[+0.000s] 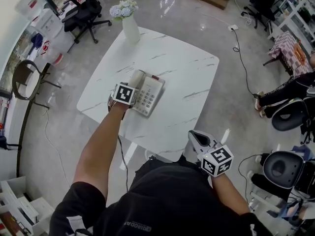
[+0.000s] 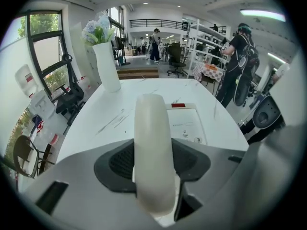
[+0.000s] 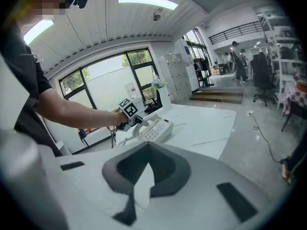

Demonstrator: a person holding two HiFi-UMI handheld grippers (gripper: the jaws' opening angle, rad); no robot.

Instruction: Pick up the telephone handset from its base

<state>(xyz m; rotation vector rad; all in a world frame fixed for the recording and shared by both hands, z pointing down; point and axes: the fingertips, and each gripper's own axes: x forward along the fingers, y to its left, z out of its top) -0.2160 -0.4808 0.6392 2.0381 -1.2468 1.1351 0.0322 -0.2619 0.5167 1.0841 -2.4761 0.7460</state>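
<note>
A cream telephone handset (image 2: 153, 147) lies lengthwise between my left gripper's dark pads (image 2: 117, 162), which press on both its sides. My left gripper (image 2: 153, 166) is shut on it. In the head view this gripper (image 1: 132, 91) is over the left side of the cream telephone base (image 1: 151, 95), with the handset's far end (image 1: 137, 76) sticking out beyond it. In the right gripper view the handset (image 3: 139, 122) sits slightly above the base (image 3: 157, 130). My right gripper (image 1: 197, 137) hangs off the table's near edge, its jaws (image 3: 146, 174) together on nothing.
The white marble table (image 1: 187, 68) carries a white vase of pale flowers (image 1: 130, 26) at its far corner. A phone cord hangs at the table's left edge (image 1: 109, 104). Office chairs (image 1: 83, 11) and floor cables (image 1: 238, 48) surround the table.
</note>
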